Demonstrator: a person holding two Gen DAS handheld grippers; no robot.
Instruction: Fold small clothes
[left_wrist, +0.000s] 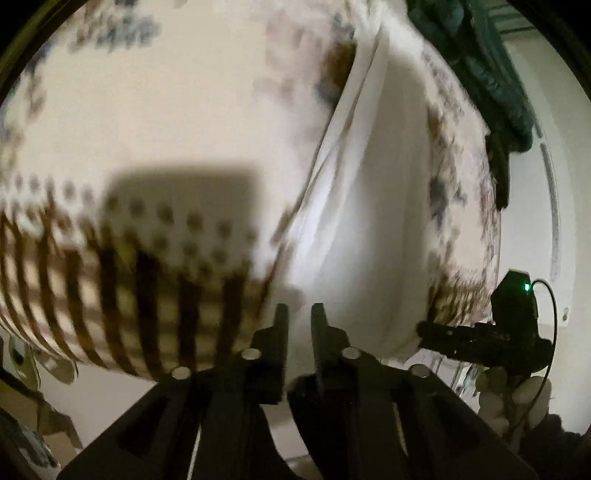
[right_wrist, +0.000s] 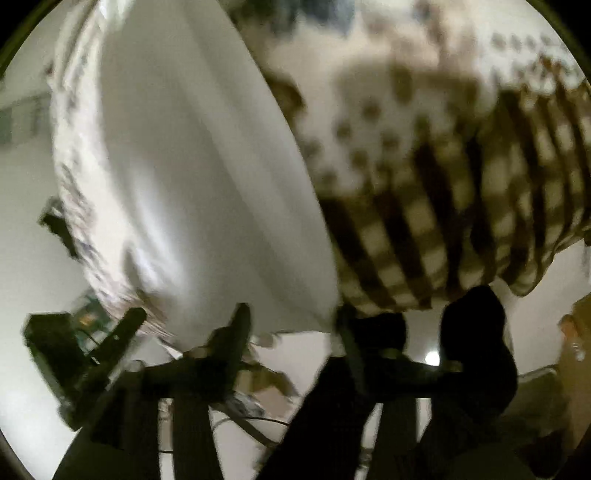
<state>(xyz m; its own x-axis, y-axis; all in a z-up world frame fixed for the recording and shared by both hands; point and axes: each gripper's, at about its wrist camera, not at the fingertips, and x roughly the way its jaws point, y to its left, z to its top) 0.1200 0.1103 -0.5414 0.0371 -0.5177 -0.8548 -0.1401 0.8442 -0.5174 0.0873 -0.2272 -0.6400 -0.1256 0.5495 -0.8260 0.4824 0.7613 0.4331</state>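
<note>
A white garment (left_wrist: 365, 221) lies on a patterned cloth with dots and brown stripes (left_wrist: 147, 258). In the left wrist view my left gripper (left_wrist: 300, 314) sits at the garment's near edge, its jaws a narrow gap apart, nothing clearly between them. In the right wrist view the same white garment (right_wrist: 192, 177) fills the left half, blurred by motion. My right gripper (right_wrist: 291, 325) has its fingers wide apart at the garment's lower hem, with the cloth edge just above them. The other gripper (left_wrist: 509, 325) shows at the right in the left wrist view.
A dark green garment (left_wrist: 491, 74) lies at the far right edge of the patterned cloth. The striped border of the cloth (right_wrist: 461, 229) hangs over the surface edge. A pale floor or wall (right_wrist: 22, 240) lies beyond. Cables and clutter sit below.
</note>
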